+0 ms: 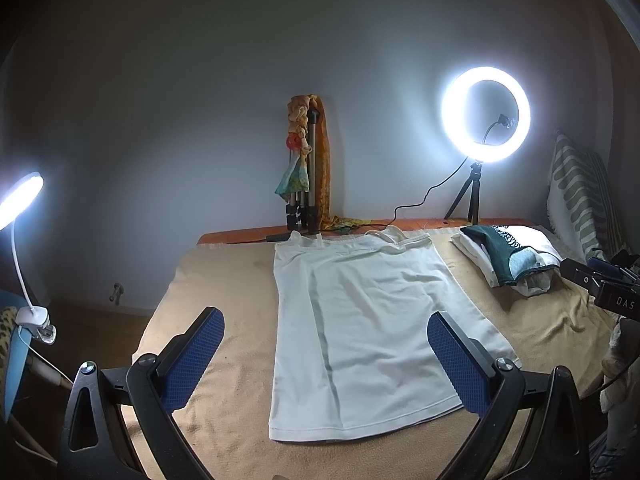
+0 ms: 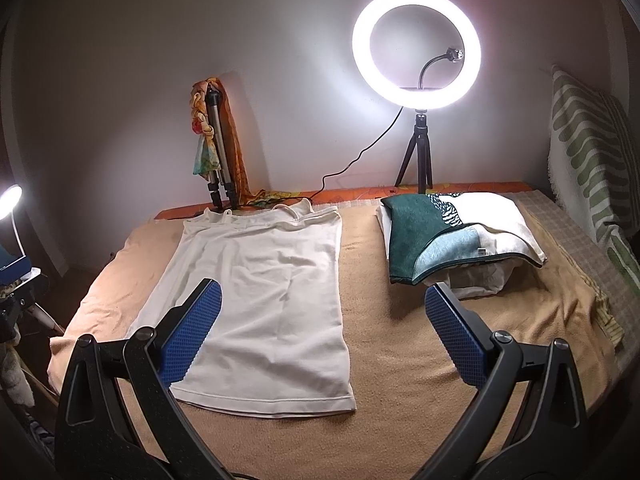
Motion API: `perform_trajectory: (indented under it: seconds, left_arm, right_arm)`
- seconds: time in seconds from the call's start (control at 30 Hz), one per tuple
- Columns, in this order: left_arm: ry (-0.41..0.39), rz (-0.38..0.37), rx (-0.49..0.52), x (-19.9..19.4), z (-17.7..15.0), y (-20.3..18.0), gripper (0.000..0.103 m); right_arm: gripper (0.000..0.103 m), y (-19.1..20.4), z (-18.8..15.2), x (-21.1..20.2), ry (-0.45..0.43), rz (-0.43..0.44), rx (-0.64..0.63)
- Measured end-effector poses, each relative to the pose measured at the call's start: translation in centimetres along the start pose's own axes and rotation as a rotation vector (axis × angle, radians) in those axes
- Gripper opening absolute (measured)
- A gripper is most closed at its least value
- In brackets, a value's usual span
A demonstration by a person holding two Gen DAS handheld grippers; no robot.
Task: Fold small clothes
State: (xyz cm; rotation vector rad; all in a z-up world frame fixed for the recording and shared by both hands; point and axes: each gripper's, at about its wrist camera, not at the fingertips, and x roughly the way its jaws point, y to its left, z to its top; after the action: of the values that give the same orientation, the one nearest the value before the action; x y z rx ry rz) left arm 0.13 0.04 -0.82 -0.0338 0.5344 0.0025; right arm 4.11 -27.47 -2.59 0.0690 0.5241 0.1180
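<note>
A white sleeveless top [image 1: 360, 320] lies spread flat on the tan blanket [image 1: 224, 280], straps at the far end and hem near me. It also shows in the right wrist view [image 2: 264, 296]. My left gripper [image 1: 326, 320] is open and empty, held above the top's near half. My right gripper [image 2: 322, 292] is open and empty, above the top's right edge and the blanket [image 2: 400, 340]. The right gripper's body shows at the right edge of the left wrist view [image 1: 600, 284].
A pile of folded clothes [image 2: 456, 232] with a green patterned piece on top lies at the far right, also seen in the left wrist view [image 1: 508, 252]. A ring light [image 2: 416, 48], a folded tripod with scarves [image 2: 216, 140] and a cable stand at the far edge. A clip lamp [image 1: 20, 200] is at left, a striped pillow [image 2: 584, 148] at right.
</note>
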Motion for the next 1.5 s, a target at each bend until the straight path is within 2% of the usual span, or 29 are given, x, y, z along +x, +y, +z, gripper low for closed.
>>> perform_trajectory:
  seconds: [1.1, 1.5]
  left_arm:
    - [0.01, 0.004, 0.004, 0.2, -0.9, 0.0, 0.103]
    - [0.042, 0.014, -0.003, 1.1, -1.1, 0.3, 0.103]
  right_arm:
    - [0.103, 0.1, 0.0, 0.0, -0.021, -0.054, -0.016]
    - [0.103, 0.2, 0.0, 0.2, -0.023, -0.072, -0.022]
